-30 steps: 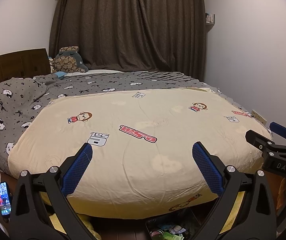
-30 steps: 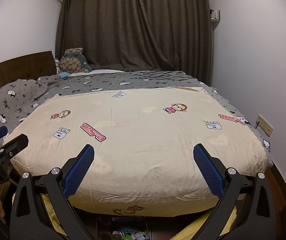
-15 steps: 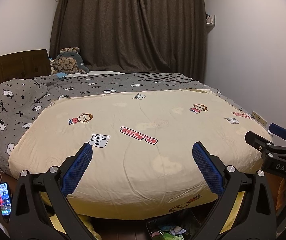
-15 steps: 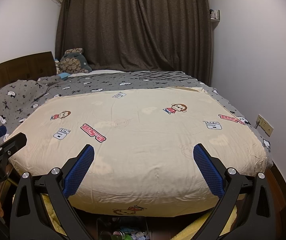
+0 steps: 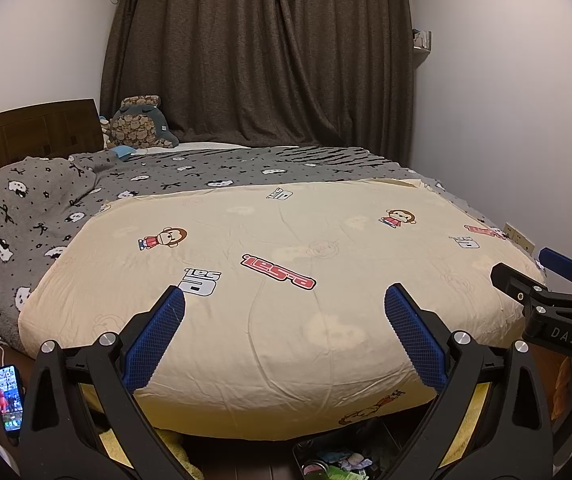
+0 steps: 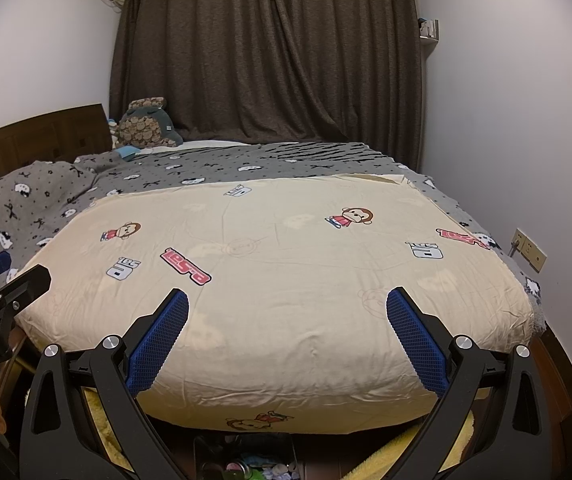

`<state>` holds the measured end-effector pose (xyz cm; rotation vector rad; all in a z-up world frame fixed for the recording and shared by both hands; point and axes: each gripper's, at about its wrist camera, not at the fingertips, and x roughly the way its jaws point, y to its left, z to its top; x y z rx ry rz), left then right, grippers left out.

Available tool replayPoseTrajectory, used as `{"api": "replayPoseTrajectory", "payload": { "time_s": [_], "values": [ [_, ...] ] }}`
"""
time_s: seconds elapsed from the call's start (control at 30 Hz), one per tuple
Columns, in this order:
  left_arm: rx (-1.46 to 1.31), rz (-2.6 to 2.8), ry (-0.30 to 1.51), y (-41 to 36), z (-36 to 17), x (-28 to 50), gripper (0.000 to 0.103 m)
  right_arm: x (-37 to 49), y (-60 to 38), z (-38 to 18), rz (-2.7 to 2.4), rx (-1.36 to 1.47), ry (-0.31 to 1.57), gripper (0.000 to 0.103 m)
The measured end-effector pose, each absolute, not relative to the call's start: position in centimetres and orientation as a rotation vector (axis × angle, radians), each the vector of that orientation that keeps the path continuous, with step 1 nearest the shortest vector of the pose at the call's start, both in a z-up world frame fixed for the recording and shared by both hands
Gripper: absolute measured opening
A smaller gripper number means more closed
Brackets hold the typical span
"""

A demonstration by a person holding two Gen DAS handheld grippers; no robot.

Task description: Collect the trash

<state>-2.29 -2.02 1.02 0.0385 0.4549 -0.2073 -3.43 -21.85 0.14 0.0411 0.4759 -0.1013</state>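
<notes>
Both the left gripper point(image 5: 284, 312) and right gripper point(image 6: 287, 314) gape wide and empty over the cream quilt point(image 5: 286, 280), while mixed trash point(image 5: 335, 465) fills a dark bin point(image 5: 377, 436) below the jaws, fitting either stage.

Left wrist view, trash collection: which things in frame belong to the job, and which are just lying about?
Belongs to the job:
- bin of trash on the floor at the foot of the bed
- left gripper, open
- right gripper, open

Just lying about:
- cream quilt
- grey blanket
- plush toy
- phone on the floor, screen lit
- curtain
</notes>
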Motion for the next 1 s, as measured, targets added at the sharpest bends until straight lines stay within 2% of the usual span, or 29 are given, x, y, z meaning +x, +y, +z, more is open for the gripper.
{"api": "replayPoseTrajectory", "payload": {
  "time_s": [1.0],
  "values": [
    [0.046,-0.200,0.454,-1.93,1.24,-2.39,0.095,-3.51,-21.81,0.24,-0.109,0.046,0.478,0.100]
  ]
}}
